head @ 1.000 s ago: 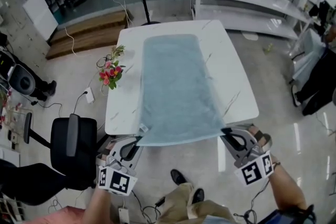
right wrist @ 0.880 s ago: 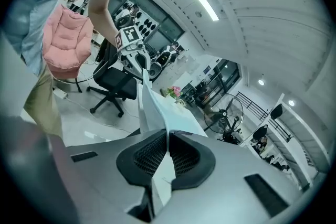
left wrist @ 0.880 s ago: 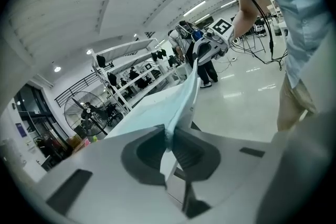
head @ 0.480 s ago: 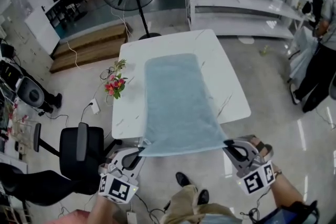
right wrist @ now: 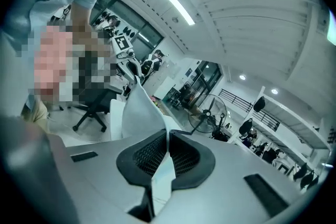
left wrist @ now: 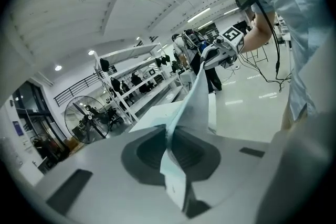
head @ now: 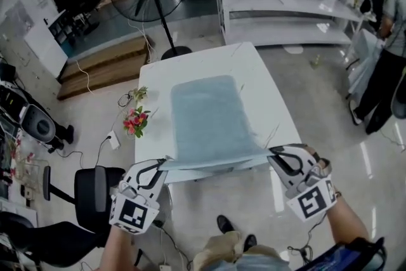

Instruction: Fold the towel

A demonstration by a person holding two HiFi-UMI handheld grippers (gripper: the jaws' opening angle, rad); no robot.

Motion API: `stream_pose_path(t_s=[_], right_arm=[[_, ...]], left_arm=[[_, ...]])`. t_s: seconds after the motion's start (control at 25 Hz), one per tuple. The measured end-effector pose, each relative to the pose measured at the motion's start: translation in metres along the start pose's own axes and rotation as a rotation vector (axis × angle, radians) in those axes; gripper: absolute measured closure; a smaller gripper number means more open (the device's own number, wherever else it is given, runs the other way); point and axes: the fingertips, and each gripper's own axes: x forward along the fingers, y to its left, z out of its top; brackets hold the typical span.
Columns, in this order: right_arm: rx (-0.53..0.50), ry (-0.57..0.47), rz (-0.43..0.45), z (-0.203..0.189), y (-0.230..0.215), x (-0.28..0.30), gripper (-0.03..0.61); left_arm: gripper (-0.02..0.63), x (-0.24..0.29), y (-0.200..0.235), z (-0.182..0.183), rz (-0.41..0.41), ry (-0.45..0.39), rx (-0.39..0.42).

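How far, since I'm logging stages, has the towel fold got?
Done: left gripper and right gripper each grip a near corner of the towel. In hand: that near edge is stretched between them, off the table; the rest lies flat. Left: no fold yet; the edge probably goes over to the far end.

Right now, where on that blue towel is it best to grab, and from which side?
Probably by its two near corners, coming from the near end of the table. The towel runs lengthwise away from there, so that short edge is closest, and pinching both corners keeps it taut for folding. The left gripper and right gripper are shut on one corner each.
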Motion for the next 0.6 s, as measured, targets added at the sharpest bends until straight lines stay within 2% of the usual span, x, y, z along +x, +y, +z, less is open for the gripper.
stream_pose_path(t_s=[0.24, 0.6], right_arm=[[0.071, -0.012, -0.068, 0.006, -0.062, 0.048, 0.551], [0.105, 0.024, -0.087, -0.017, -0.114, 0.118, 0.551]], left_arm=[[0.589, 0.033, 0.068, 0.016, 0.035, -0.012, -0.003], [0.589, 0.095, 0.138, -0.005, 0.088, 0.026, -0.022]])
